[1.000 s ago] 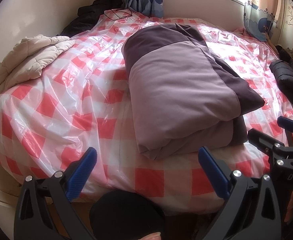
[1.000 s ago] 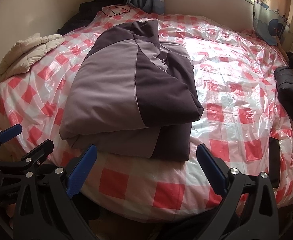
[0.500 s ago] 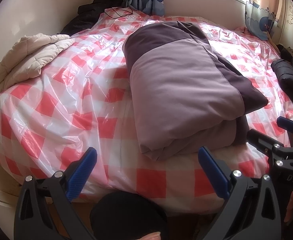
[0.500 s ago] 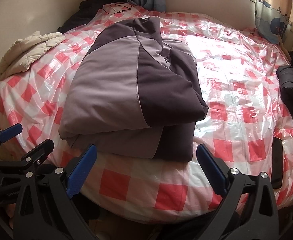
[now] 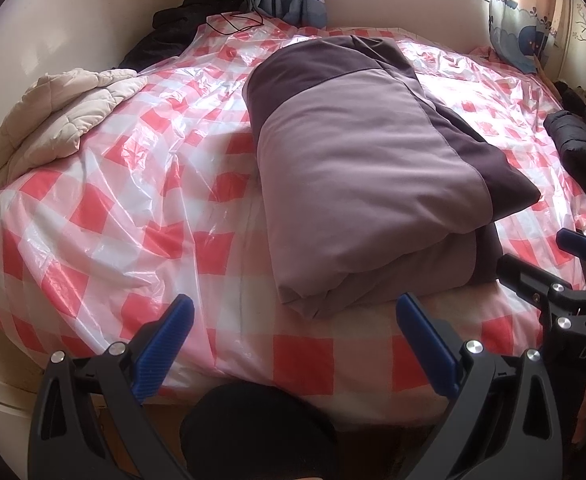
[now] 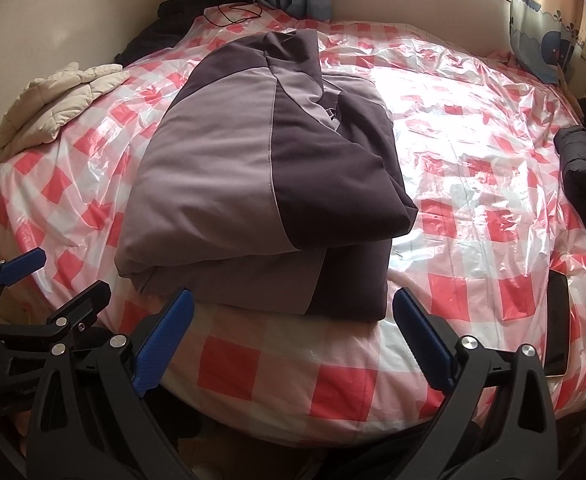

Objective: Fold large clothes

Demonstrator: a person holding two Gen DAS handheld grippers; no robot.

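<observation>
Folded jacket (image 5: 365, 184), in two tones of purple, lies as a thick bundle near the front edge of the bed (image 5: 301, 364), on the clear plastic sheet (image 5: 141, 184) that covers a red-and-white checked cover. Over the past second the bundle has kept its shape and place; only the cameras' view of it has shifted a little. Judged from that, the folding of this garment looks finished, or nearly so, and both tools are clear of it.

Left tool (image 5: 293, 340) hangs in front of the bed edge with its blue-padded fingers spread wide, holding nothing and touching nothing. Right tool (image 6: 289, 332) is likewise spread wide and empty, its tips just short of the bundle's near fold in the right wrist view, though whether a pad grazes the cloth cannot be told.

Cream quilted coat (image 5: 57, 116) lies heaped at the bed's left side, well apart from the bundle, and a dark puffer garment (image 6: 585, 168) sits at the right edge. Either may be next, if more folding follows.
</observation>
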